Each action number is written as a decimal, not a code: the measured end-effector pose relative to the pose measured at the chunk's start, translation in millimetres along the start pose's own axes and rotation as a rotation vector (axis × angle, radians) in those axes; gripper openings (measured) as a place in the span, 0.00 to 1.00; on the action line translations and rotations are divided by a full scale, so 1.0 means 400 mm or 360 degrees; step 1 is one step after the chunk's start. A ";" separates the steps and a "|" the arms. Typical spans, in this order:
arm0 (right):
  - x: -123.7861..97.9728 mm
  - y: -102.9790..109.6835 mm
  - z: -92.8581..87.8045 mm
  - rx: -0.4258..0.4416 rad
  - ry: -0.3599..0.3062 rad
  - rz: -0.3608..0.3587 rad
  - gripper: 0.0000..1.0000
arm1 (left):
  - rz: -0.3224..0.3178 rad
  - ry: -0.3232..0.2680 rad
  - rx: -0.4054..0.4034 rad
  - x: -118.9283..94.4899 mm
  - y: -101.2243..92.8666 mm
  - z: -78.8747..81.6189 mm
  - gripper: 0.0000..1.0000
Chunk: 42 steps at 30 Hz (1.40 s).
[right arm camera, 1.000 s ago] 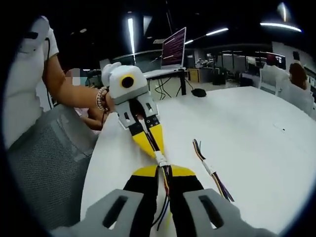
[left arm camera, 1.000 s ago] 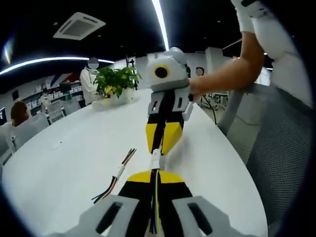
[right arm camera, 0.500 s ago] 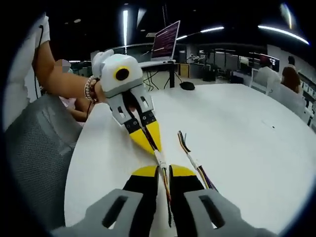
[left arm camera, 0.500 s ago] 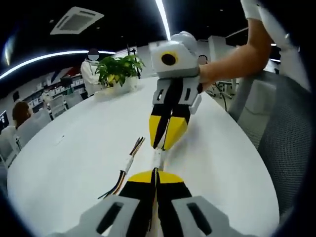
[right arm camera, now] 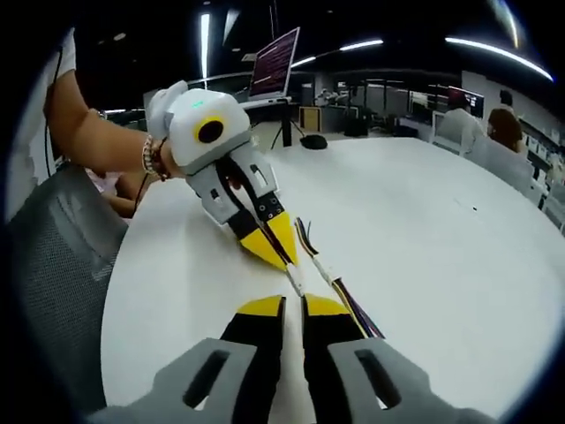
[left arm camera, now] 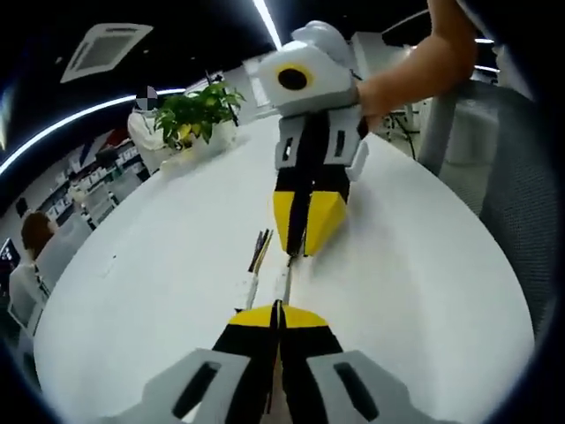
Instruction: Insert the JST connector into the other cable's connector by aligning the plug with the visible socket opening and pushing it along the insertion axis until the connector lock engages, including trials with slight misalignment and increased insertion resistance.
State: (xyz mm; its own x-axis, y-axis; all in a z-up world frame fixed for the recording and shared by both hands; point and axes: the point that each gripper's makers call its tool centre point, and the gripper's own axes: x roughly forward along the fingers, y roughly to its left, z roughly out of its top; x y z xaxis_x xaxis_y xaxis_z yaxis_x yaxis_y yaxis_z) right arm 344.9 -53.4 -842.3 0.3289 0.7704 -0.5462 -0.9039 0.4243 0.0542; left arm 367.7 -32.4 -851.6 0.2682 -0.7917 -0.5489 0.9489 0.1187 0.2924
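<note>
We hold both grippers tip to tip over white surface. Left gripper & right gripper fingers pinched on cables; white connectors meet btwn tips. Lock engaged? Can't tell. Spare cable lies beside.

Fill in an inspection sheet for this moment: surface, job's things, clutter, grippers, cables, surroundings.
Surface: white table, bare around the work.
Job's things: white connector pair spans the two grippers' tips; lock state cannot be told.
Clutter: spare cable with a white connector lies beside the work.
Grippers: left hand-held gripper shut on its cable; right hand-held gripper shut on its cable; they face each other.
Cables: coloured wires run back between each gripper's jaws.
Surroundings: potted plant, laptop, mesh chair, seated people.
</note>
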 end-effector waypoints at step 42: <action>-0.010 -0.026 -0.028 0.0080 0.0060 -0.0071 0.06 | -0.0030 -0.0044 -0.0286 -0.036 -0.022 -0.003 0.11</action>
State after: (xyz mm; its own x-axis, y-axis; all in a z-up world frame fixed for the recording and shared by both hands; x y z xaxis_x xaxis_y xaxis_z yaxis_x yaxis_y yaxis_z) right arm 349.9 -66.1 -850.0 0.3569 0.7322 -0.5801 -0.8735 0.4817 0.0706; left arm 355.5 -21.4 -847.3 0.2478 -0.8108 -0.5303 0.9688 0.2070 0.1362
